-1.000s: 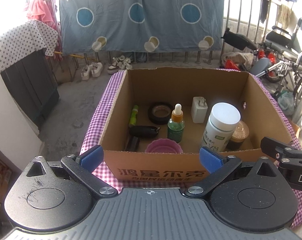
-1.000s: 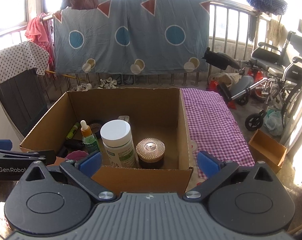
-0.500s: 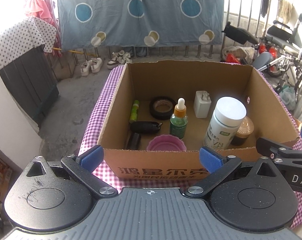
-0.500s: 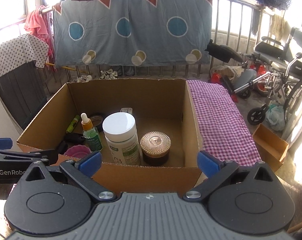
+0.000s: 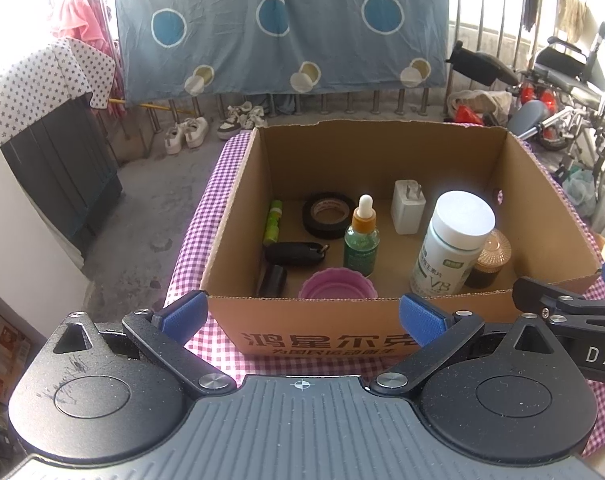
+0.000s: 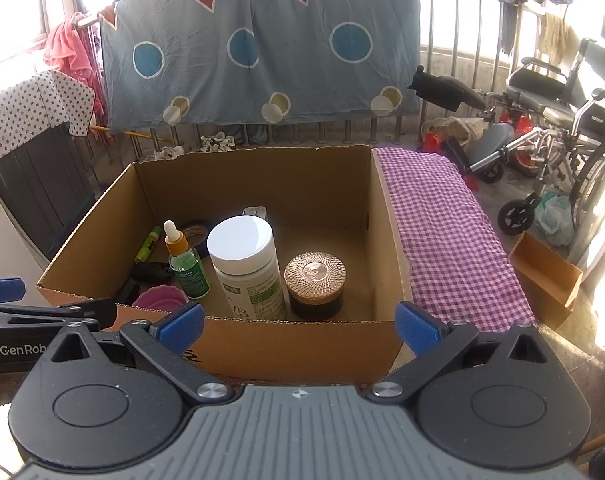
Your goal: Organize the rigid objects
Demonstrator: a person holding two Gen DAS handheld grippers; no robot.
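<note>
left tool (image 5: 301, 317) wide open, right tool (image 6: 299, 321) likewise

My grippers' bodies are matt, grainy black plastic. Before me the cardboard box (image 5: 342, 332) is dull brown paperboard on checked woven cloth (image 6: 446, 240). Inside, the white bottle (image 5: 450, 248) has a smooth plastic cap, and the jar lid (image 6: 314, 272) looks glossy and faceted.

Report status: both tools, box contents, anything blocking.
Left tool open, empty. Right tool open, empty. Both short of the box; bottles, jar, tape inside, untouched. Nothing blocking.
</note>
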